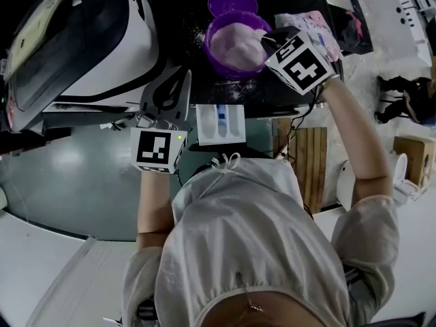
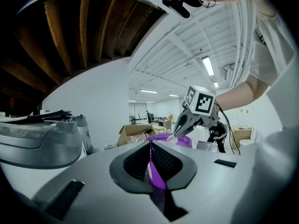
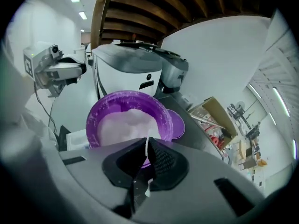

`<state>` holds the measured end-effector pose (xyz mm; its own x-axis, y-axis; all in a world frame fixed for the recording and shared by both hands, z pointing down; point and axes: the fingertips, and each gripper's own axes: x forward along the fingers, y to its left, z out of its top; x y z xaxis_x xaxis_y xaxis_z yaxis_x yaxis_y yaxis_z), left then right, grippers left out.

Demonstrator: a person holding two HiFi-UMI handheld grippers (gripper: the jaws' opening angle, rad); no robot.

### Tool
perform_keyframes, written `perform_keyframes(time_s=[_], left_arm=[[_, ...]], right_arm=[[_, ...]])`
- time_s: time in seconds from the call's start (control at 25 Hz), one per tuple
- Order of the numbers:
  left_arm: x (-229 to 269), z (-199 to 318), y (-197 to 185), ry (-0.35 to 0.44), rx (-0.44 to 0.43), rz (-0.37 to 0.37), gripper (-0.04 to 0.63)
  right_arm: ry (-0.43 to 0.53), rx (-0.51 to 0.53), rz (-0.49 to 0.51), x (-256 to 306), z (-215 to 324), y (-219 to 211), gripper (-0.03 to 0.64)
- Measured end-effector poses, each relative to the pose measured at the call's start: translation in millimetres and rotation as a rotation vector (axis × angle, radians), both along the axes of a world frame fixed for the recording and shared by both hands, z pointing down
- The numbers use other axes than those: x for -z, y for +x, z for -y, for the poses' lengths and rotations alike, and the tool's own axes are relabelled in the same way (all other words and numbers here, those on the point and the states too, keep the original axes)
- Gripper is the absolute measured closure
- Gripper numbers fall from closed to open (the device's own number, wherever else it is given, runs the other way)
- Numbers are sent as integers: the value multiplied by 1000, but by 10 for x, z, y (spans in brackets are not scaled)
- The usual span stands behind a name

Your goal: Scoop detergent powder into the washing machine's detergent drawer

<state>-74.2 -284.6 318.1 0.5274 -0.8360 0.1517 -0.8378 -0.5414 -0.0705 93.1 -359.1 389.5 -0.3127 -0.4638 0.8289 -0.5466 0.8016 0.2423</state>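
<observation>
A purple tub (image 1: 235, 43) holding white detergent powder (image 3: 126, 125) stands on the dark top, with its purple lid (image 1: 231, 2) behind it. My right gripper (image 1: 267, 41) reaches over the tub's right rim, shut on the thin handle of a white scoop (image 2: 174, 139) that sits at the powder. The open white detergent drawer (image 1: 220, 122) juts out below the tub. To the left of the drawer is my left gripper (image 1: 165, 90), and its jaws (image 2: 152, 157) are shut on a thin purple strip (image 2: 156, 181). What that strip belongs to is hidden.
The white washing machine (image 1: 116, 39) fills the upper left, with its dark open lid (image 1: 48, 19) beyond. A printed packet (image 1: 313, 29) lies right of the tub. Spilled powder dusts the dark top (image 1: 238, 87). A wooden crate (image 1: 315, 162) stands at the right, below the counter.
</observation>
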Motion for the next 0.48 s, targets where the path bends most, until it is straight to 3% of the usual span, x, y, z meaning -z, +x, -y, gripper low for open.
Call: perform_keyframes(time_s=[0.12,0.24,0.48], left_arm=[[-13,4,1,-5,2,-1,569],[-28,-8,1,-2,3,4,569],[-18,-54,5,5,4,12,568]], right_arm=[[-56,44,-87,-94,4,-1,607],[-34,67,-175,-87,107,26,607],[-84,74,-228,-139,168,11,607]])
